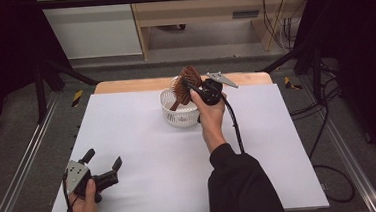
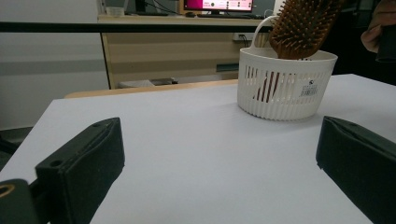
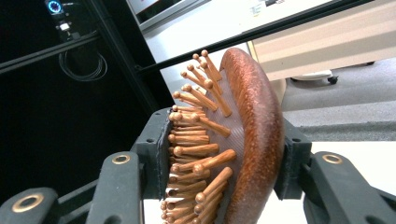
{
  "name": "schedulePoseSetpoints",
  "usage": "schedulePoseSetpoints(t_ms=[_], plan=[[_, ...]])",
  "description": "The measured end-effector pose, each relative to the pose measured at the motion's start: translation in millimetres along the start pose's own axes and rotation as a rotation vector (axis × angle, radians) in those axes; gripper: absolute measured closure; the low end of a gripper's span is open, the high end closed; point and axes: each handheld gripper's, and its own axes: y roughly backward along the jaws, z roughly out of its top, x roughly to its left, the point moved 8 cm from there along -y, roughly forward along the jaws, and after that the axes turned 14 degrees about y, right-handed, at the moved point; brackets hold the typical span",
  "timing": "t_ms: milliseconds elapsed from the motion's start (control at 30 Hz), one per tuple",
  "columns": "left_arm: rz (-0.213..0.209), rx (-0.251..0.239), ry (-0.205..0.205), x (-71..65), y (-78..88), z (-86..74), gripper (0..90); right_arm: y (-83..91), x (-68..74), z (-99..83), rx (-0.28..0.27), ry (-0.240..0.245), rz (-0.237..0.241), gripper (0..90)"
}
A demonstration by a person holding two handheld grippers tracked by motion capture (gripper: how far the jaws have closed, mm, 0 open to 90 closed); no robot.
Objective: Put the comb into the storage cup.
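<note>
Right claw (image 1: 190, 86) raised over white basket (image 1: 178, 108) at far middle of table (image 1: 128, 140), clamped on head of wooden hairbrush (image 1: 184, 83); bristle side against one pad, rounded back against the other. Brush head above basket rim, handle angled down inside basket. Right forearm stretched forward from bottom edge, dark sleeve to wrist, hand wrapped round claw body, cable trailing back along arm. Left claw (image 1: 102, 162) low at near left corner of table, jaws spread wide, nothing between, pointing toward basket; left hand gripping from behind.
</note>
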Motion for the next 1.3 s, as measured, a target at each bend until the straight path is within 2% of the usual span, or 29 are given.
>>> schedulePoseSetpoints(t_ms=[400, 900, 1300], plan=[[0.001, -0.006, 0.005, 0.7, 0.8, 0.8, 1.0, 2.3, -4.7, -1.8, 0.022, 0.027, 0.004, 47.0], [0.003, -0.006, 0.007, 2.0, 0.8, 0.9, 1.0, 4.0, -10.0, -4.0, 0.049, 0.037, 0.015, 44.2], [0.001, -0.002, 0.005, 1.4, 0.6, 0.2, 1.0, 7.2, -18.9, -5.2, 0.069, 0.044, 0.001, 41.9]])
